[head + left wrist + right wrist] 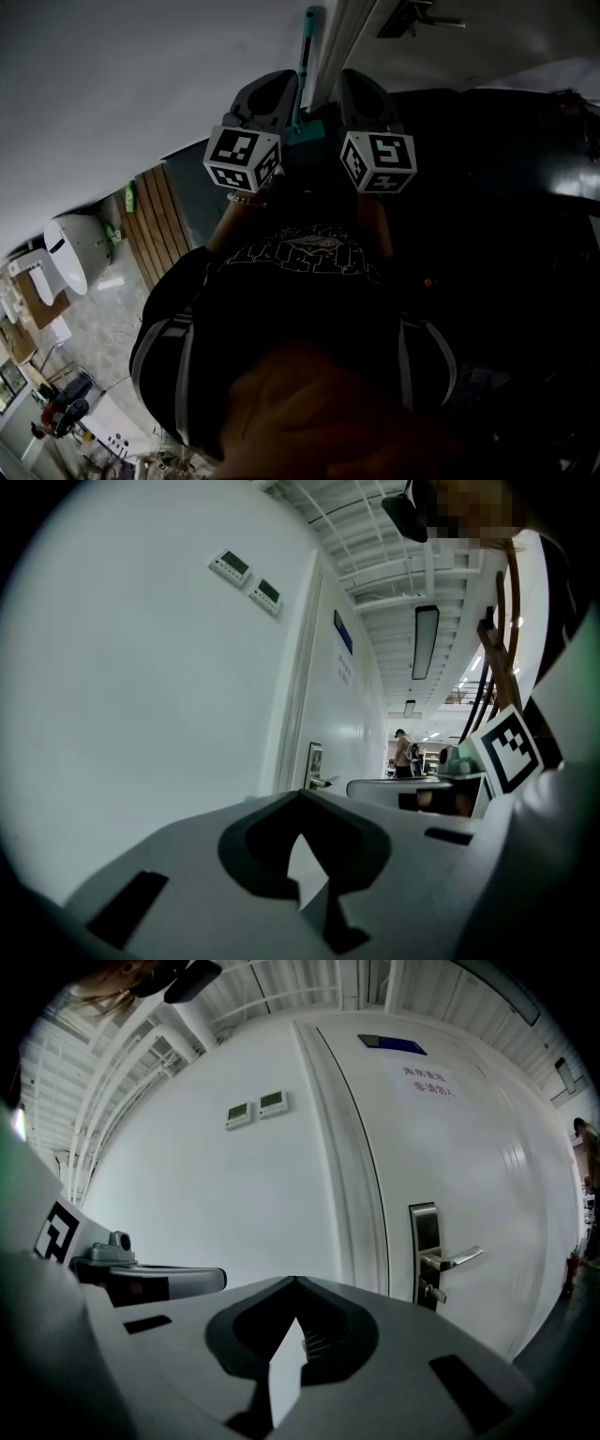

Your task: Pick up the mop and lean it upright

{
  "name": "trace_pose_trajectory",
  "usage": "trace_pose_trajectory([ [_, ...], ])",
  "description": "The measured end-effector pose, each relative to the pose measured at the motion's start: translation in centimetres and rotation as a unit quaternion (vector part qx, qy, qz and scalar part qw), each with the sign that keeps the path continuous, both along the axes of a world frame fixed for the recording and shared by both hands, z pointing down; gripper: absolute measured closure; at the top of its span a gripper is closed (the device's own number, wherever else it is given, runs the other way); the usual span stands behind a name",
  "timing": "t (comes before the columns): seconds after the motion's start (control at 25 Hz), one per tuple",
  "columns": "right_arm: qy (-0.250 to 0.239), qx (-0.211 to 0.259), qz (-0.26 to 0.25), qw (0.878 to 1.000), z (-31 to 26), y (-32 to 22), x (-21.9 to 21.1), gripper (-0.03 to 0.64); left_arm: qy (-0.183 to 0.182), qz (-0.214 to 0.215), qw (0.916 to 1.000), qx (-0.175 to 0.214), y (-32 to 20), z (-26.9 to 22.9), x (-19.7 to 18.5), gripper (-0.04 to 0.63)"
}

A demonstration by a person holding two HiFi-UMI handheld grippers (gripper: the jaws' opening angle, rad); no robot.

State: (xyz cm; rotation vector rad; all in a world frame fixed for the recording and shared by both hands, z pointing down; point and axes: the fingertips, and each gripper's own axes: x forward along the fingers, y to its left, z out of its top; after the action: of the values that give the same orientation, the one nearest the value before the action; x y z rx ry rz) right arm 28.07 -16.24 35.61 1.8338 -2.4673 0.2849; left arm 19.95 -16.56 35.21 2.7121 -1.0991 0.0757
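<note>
Darkness covers much of the head view. Near the camera we see the person's dark shirt [309, 253]. Beyond it the left gripper [275, 89] and the right gripper [361, 92] sit side by side, each with its marker cube [242, 157]. Between them the mop [307, 42] shows as a teal handle running away from us along the pale wall [141, 75], just beside a white door frame [342, 37]. We cannot tell whether it touches either gripper.

In the left gripper view we find the jaws pressed together at their tips with nothing between them. Past them we see the white wall, with two small wall panels [246, 578] high on the left and a door handle [319, 780] farther on. The right gripper lies just to the right, and people [403, 752] stand far down the corridor.

In the right gripper view the jaws are likewise closed and empty. We face a white door [450, 1147] with its door handle. The wall panels are to its left, and the left gripper is at the left edge.
</note>
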Motion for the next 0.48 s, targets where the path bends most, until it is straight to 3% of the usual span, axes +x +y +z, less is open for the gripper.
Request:
trace_pose_trajectory([
  [0.48, 0.006, -0.02, 0.041, 0.999, 2.6, -8.0, -2.6, 0.606, -0.005, 0.044, 0.999, -0.008, -6.5, 1.5, -3.1, 0.558],
])
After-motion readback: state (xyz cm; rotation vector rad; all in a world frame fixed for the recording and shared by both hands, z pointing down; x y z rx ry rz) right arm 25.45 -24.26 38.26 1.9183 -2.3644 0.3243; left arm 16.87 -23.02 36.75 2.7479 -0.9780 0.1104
